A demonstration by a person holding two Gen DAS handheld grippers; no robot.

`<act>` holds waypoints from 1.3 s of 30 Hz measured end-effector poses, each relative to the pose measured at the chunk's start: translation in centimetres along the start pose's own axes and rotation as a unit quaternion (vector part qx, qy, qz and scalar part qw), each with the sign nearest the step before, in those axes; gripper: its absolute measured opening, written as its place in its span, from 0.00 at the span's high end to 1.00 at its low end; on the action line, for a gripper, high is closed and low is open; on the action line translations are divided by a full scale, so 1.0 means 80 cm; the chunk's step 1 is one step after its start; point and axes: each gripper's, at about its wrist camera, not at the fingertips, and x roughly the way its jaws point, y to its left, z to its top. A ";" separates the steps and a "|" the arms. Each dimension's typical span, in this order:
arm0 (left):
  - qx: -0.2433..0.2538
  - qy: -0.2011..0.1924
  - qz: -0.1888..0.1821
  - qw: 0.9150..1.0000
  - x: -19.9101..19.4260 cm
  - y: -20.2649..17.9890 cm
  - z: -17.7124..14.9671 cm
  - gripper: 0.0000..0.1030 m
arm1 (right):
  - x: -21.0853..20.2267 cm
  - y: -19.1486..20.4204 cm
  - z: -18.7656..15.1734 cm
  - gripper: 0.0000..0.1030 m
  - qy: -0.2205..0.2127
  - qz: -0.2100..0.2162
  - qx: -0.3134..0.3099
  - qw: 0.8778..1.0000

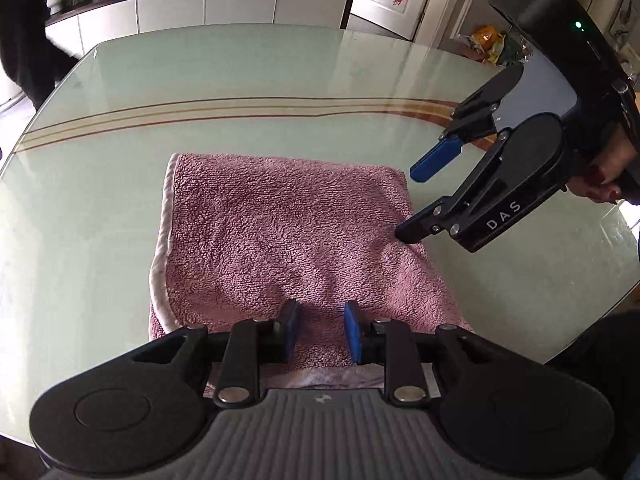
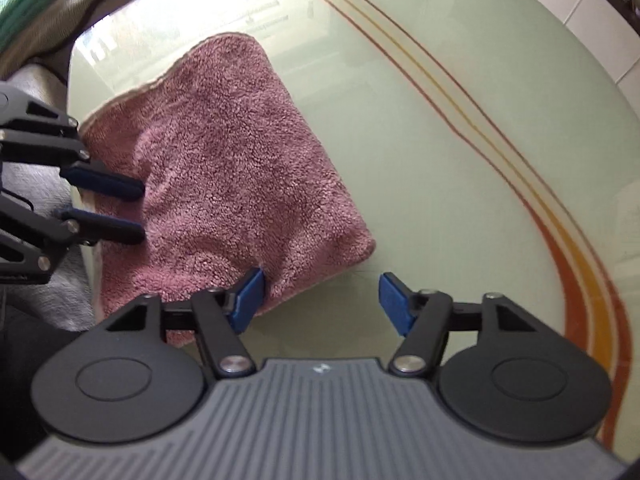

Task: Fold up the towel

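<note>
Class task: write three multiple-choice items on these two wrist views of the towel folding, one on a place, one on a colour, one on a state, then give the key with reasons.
1. Where does the pink terry towel lie?
A. on the pale green glass table
B. on the floor
C. over a chair

2. What colour are the pads on the gripper fingers?
A. red
B. blue
C. yellow

3. How does the right gripper stand?
A. shut on the towel
B. open, one finger at the towel's edge
C. out of view

Key: 1 A, the towel lies flat on the glass; 2 B, blue pads show in both views; 3 B, a wide gap shows between its fingers, nothing clamped.
</note>
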 end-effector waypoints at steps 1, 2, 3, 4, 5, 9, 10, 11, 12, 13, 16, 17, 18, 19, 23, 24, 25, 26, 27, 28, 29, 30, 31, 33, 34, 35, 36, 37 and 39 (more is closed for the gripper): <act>-0.001 0.003 -0.003 1.000 -0.002 0.003 0.001 0.74 | -0.001 -0.003 -0.004 0.43 -0.002 0.007 0.011 1.000; 0.000 0.005 -0.005 1.000 -0.005 0.006 0.003 0.74 | -0.003 -0.006 -0.008 0.44 -0.005 0.015 0.024 1.000; 0.004 0.001 -0.002 1.000 -0.010 0.008 0.006 0.74 | -0.005 -0.008 -0.011 0.45 -0.008 0.022 0.033 0.999; 0.008 -0.003 0.000 1.000 -0.014 0.009 0.009 0.74 | -0.007 -0.010 -0.015 0.45 -0.012 0.033 0.043 0.998; 0.012 -0.007 0.003 1.000 -0.016 0.010 0.014 0.74 | -0.008 -0.013 -0.020 0.45 -0.015 0.044 0.057 0.997; 0.020 -0.024 0.015 0.999 -0.017 0.016 0.030 0.74 | -0.008 -0.012 -0.034 0.49 -0.015 0.086 0.092 0.992; 0.020 -0.027 0.014 0.999 -0.015 0.016 0.035 0.74 | -0.009 -0.009 -0.036 0.49 -0.015 0.093 0.095 0.991; 0.022 -0.029 0.011 0.999 -0.011 0.014 0.040 0.74 | -0.009 -0.007 -0.036 0.51 -0.014 0.098 0.099 0.990; 0.031 -0.032 0.010 0.999 -0.007 0.012 0.044 0.74 | -0.008 -0.005 -0.038 0.52 -0.012 0.100 0.102 0.990; 0.040 -0.034 0.008 0.999 -0.004 0.010 0.048 0.74 | -0.007 -0.003 -0.041 0.52 -0.011 0.101 0.104 0.989; 0.068 -0.044 0.007 0.997 0.006 0.003 0.061 0.74 | -0.005 0.002 -0.051 0.52 -0.008 0.104 0.120 0.987; 0.074 -0.046 0.004 0.996 0.011 0.003 0.065 0.74 | -0.007 0.003 -0.052 0.52 -0.008 0.105 0.123 0.987; 0.076 -0.045 0.000 0.996 0.014 0.004 0.068 0.74 | -0.008 0.003 -0.053 0.52 -0.009 0.104 0.125 0.987; 0.077 -0.042 -0.010 0.996 0.016 0.006 0.073 0.74 | -0.008 0.003 -0.054 0.52 -0.009 0.103 0.124 0.987; 0.082 -0.024 -0.017 0.996 0.031 0.013 0.090 0.75 | -0.015 0.002 -0.059 0.52 -0.010 0.102 0.123 0.987; 0.082 -0.017 -0.019 0.996 0.034 0.015 0.092 0.76 | -0.016 0.002 -0.059 0.52 -0.010 0.102 0.123 0.987; 0.081 -0.006 -0.021 0.996 0.041 0.018 0.096 0.77 | -0.017 0.002 -0.059 0.52 -0.011 0.102 0.125 0.987; 0.081 0.005 -0.021 0.996 0.048 0.021 0.098 0.76 | -0.018 0.003 -0.060 0.52 -0.011 0.104 0.127 0.986; 0.081 0.009 -0.024 0.996 0.052 0.023 0.098 0.76 | -0.018 0.004 -0.060 0.52 -0.012 0.107 0.131 0.986; 0.077 0.012 -0.028 0.997 0.055 0.026 0.099 0.76 | -0.017 0.004 -0.060 0.52 -0.012 0.112 0.136 0.984; 0.071 0.016 -0.032 0.997 0.057 0.028 0.101 0.76 | -0.018 0.002 -0.061 0.52 -0.013 0.117 0.142 0.983; 0.067 0.018 -0.034 0.997 0.060 0.030 0.102 0.76 | -0.018 0.000 -0.062 0.51 -0.014 0.123 0.150 0.981; 0.062 0.019 -0.037 0.997 0.063 0.032 0.102 0.76 | -0.018 -0.001 -0.063 0.51 -0.014 0.128 0.154 0.980; 0.057 0.016 -0.040 0.997 0.067 0.034 0.100 0.77 | -0.017 -0.004 -0.064 0.52 -0.019 0.136 0.167 0.976; 0.054 0.012 -0.040 0.998 0.067 0.034 0.098 0.77 | -0.015 -0.002 -0.064 0.52 -0.021 0.137 0.169 0.976; 0.049 0.005 -0.040 0.998 0.065 0.034 0.095 0.77 | -0.011 0.002 -0.062 0.52 -0.024 0.137 0.170 0.976; 0.044 -0.002 -0.041 0.998 0.059 0.035 0.090 0.78 | -0.010 0.003 -0.061 0.52 -0.025 0.136 0.170 0.976; 0.038 -0.008 -0.043 0.998 0.053 0.037 0.085 0.78 | -0.012 0.002 -0.060 0.52 -0.025 0.135 0.171 0.976; 0.034 -0.013 -0.050 0.998 0.037 0.040 0.071 0.78 | -0.015 -0.003 -0.062 0.52 -0.024 0.135 0.174 0.975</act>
